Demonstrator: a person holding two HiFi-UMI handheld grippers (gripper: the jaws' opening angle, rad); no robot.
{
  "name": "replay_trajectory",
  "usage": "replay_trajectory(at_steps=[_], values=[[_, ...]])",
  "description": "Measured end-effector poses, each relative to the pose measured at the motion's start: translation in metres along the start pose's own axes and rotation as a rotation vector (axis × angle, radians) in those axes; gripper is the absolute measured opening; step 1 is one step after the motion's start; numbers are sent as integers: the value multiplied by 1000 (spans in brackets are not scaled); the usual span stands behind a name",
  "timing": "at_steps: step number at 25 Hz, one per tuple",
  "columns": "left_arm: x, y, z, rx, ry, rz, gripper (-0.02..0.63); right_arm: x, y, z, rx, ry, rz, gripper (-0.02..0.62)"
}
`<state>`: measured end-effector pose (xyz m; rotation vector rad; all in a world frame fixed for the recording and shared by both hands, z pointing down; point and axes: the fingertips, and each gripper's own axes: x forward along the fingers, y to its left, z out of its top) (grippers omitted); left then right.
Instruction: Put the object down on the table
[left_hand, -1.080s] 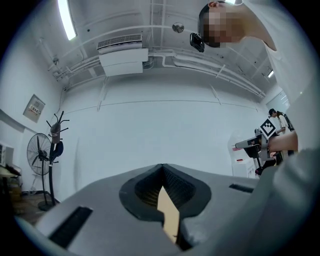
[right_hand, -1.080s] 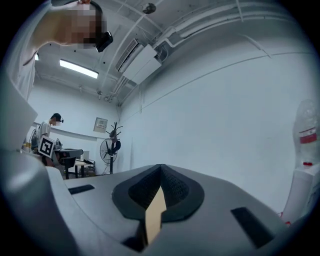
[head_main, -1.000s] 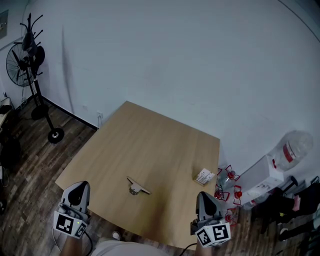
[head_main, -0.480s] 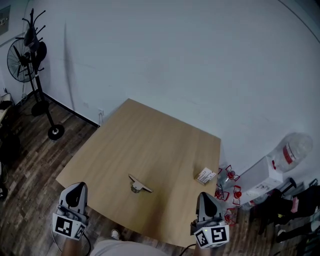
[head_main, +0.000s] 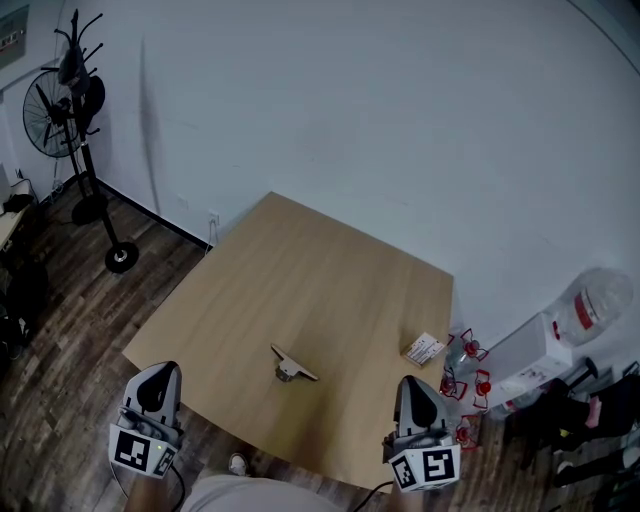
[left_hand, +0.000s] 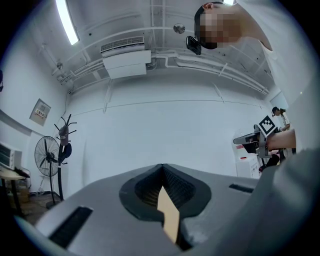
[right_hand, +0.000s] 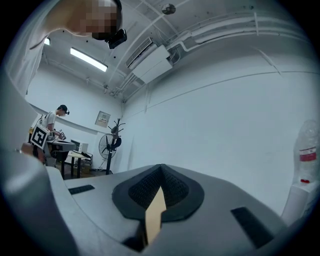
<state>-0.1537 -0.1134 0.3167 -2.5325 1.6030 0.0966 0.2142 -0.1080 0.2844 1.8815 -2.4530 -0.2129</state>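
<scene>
Head view shows you the object (head_main: 291, 365): a thin tan strip with a small grey round part under it. It lies flat on the pale wooden surface (head_main: 300, 270), well apart from both grippers. Your left gripper (head_main: 160, 373) and right gripper (head_main: 412, 384) sit at the near edge, fingers (left_hand: 100, 210) pressed together on nothing. A small white box (head_main: 424, 349) lies near the right edge. Around you are a dark plank floor (head_main: 60, 330), a white wall (head_main: 350, 120) and a standing fan (head_main: 55, 115).

table (head_main: 320, 290): smooth matt light wood | floor (head_main: 60, 340): dark wood planks | wall (head_main: 400, 120): plain matt white
</scene>
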Motion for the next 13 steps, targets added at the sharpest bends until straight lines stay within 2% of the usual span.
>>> replay_trajectory(at_steps=[13], values=[[-6, 2, -5, -8, 7, -29, 6, -3, 18, -1, -22, 8, 6, -3]])
